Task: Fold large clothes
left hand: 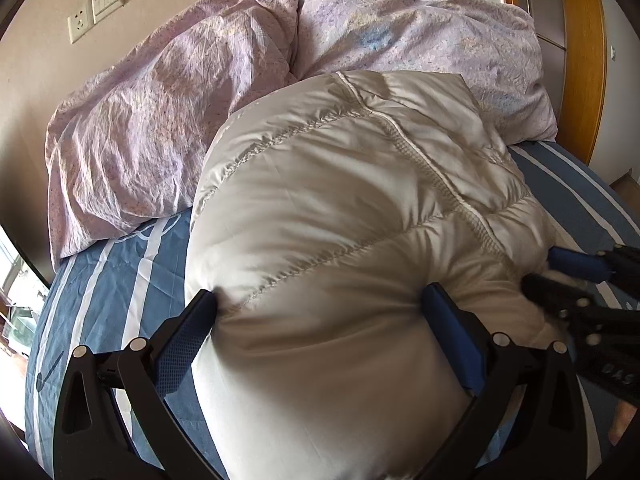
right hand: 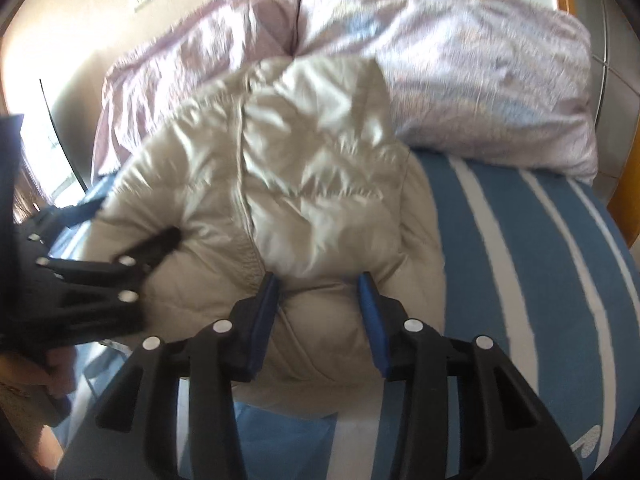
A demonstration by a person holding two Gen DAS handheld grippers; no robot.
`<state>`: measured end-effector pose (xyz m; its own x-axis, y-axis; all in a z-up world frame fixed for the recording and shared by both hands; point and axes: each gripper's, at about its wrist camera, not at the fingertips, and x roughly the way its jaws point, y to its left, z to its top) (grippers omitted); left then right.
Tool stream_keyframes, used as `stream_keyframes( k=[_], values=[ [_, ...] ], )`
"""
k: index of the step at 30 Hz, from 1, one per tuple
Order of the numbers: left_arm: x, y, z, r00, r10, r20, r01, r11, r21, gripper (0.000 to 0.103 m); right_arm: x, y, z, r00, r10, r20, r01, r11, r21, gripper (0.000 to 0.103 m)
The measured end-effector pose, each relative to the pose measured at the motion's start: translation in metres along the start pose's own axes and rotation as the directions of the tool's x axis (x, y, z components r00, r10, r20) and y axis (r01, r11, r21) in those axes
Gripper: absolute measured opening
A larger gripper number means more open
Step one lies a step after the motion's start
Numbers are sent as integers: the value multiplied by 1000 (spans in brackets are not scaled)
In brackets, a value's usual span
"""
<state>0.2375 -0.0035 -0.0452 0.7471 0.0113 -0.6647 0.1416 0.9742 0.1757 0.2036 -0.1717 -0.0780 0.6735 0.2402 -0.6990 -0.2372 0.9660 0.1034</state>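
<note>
A cream quilted puffer jacket (left hand: 340,208) lies bundled on the blue striped bed; it also shows in the right wrist view (right hand: 304,168). My left gripper (left hand: 320,304) has its jaws spread wide around the jacket's near bulge, both blue pads pressing into the fabric. My right gripper (right hand: 318,284) straddles the jacket's near edge with its jaws partly closed on a fold of it. The right gripper (left hand: 560,276) appears at the right of the left wrist view; the left gripper (right hand: 132,256) appears at the left of the right wrist view.
A rumpled lilac duvet (left hand: 200,92) is piled at the head of the bed behind the jacket. The blue-and-white striped sheet (right hand: 520,260) lies to the right. A wall with a socket (left hand: 80,24) is far left; wooden furniture (left hand: 580,40) stands far right.
</note>
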Motion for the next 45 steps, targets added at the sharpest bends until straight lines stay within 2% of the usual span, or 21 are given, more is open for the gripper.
stream_keyframes(
  k=[3, 9, 12, 14, 15, 17, 18, 19, 24, 27, 30, 35, 45],
  values=[
    [0, -1, 0, 1000, 3, 2, -3, 1000, -1, 102, 8, -1, -3, 1000, 5, -8, -5, 1000, 3, 41],
    [1, -1, 0, 1000, 1, 2, -1, 1000, -5, 102, 19, -18, -8, 996, 94, -10, -93, 993, 75, 42],
    [-1, -1, 0, 1000, 4, 11, -4, 1000, -12, 102, 20, -15, -8, 997, 78, -14, -77, 995, 59, 42],
    [-6, 5, 1, 1000, -18, 13, 18, 999, -39, 102, 13, -17, -4, 996, 85, -25, -83, 993, 83, 44],
    [-10, 9, 0, 999, -32, 14, 33, 998, -58, 102, 8, -19, -2, 996, 83, -29, -80, 992, 94, 48],
    [-21, 18, -1, 998, -46, 30, 48, 994, -94, 102, 1, -20, 0, 997, 65, -32, -61, 993, 102, 67],
    [-30, 22, -2, 998, -32, 47, 37, 994, -103, 102, -7, -19, 1, 999, 40, -21, -38, 994, 99, 80],
    [-38, 26, -3, 998, -7, 64, 14, 994, -107, 102, -13, -17, 1, 1000, 20, -5, -19, 996, 89, 86],
    [-63, 33, -6, 994, 39, 103, -27, 993, -114, 102, -41, -5, 5, 995, -81, 60, 79, 996, 34, 100],
    [-72, 34, -9, 993, 57, 103, -44, 992, -120, 102, -52, -5, 9, 988, -136, 74, 133, 990, 41, 101],
    [-78, 39, -12, 994, 63, 86, -49, 987, -152, 102, -58, -11, 11, 984, -174, 47, 171, 982, 75, 101],
    [-86, 37, -18, 992, 110, 58, -101, 983, -152, 102, -65, -19, 7, 990, -140, 34, 135, 984, 117, 101],
    [-92, 34, -25, 992, 122, 17, -118, 982, -148, 102, -67, -11, 1, 986, -168, -10, 168, 980, 105, 101]
  ],
)
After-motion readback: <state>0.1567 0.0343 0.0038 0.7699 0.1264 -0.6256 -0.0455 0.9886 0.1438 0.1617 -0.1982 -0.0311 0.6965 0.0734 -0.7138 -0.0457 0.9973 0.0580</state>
